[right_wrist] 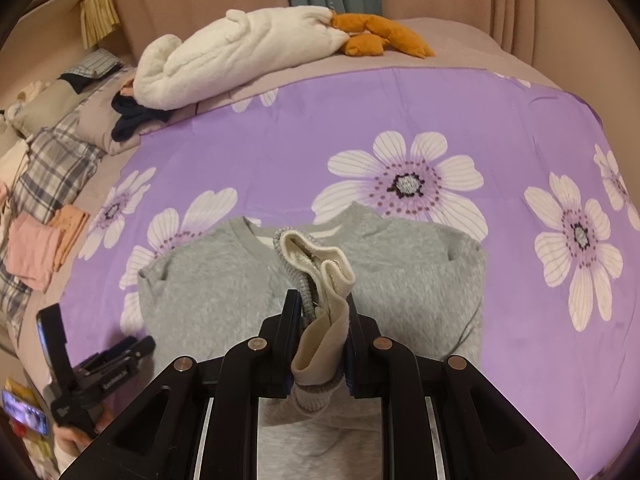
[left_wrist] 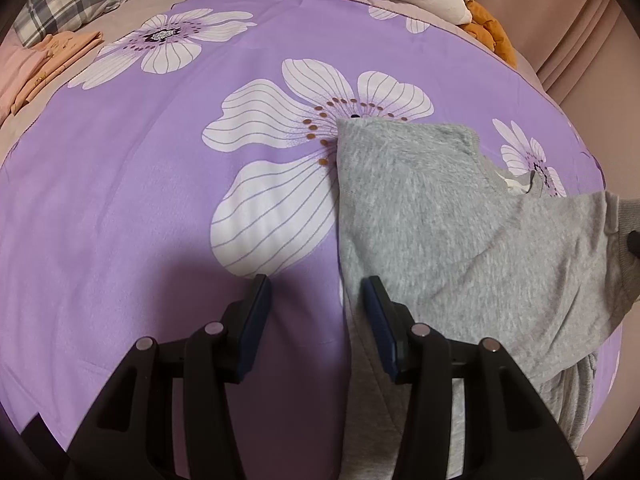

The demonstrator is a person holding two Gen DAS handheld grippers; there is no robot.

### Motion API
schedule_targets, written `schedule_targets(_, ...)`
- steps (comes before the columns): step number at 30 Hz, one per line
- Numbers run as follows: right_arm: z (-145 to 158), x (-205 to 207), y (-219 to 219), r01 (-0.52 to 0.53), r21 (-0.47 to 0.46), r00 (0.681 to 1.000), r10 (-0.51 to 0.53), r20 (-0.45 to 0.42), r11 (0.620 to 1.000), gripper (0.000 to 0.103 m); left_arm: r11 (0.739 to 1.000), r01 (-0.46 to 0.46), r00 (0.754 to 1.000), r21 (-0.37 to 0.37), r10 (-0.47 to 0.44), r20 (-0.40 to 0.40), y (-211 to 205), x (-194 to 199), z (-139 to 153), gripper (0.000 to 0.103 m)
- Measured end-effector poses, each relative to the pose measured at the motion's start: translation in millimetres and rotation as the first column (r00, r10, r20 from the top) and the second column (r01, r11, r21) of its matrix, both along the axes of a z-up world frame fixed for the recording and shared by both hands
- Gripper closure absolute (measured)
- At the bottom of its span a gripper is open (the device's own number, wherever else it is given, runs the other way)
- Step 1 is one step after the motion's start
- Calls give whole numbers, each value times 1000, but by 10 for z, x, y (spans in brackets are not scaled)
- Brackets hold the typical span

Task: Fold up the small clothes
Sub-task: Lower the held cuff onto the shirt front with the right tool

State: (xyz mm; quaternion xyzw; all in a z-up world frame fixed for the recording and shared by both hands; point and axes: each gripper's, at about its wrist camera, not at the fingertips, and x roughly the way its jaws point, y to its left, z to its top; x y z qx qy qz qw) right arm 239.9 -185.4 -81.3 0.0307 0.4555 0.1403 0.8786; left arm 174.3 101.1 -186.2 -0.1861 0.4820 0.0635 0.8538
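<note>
Right gripper [right_wrist: 320,312]: seen closest in the right wrist view, jaws pinched on a bunched sleeve cuff [right_wrist: 316,280], cream inside showing, ribbed grey edge folded over.
Left gripper [left_wrist: 316,292]: jaws spread apart, nothing caught between them; the right-hand finger [left_wrist: 378,312] is parked on the left edge of the sweatshirt, the other finger is over bare sheet.
Sweatshirt [right_wrist: 208,280]: grey, fleecy, laid on the purple sheet with the neckline at 12 o'clock from the right gripper; in the left wrist view it's spread from centre out to 3 o'clock, one sleeve lifted toward the frame edge there.
Sheet [right_wrist: 320,140]: purple with big white flowers, spread over the bed.
Folded clothes [right_wrist: 32,252]: pink and orange pieces stacked at 9 o'clock, well apart from the sweatshirt.
Plush toy [right_wrist: 240,52]: white with orange feet, lying at 12 o'clock by the headboard.
Dark garment [right_wrist: 132,116]: crumpled at 10 o'clock, just beside the plush toy.
</note>
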Motion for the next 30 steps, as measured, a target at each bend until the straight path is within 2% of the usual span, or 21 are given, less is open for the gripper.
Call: schedule_targets(30,-665,122,-220,50,0,983,-49,-176,999,84,1000,7,1000,7,-7,6,-1,-9,-8,54)
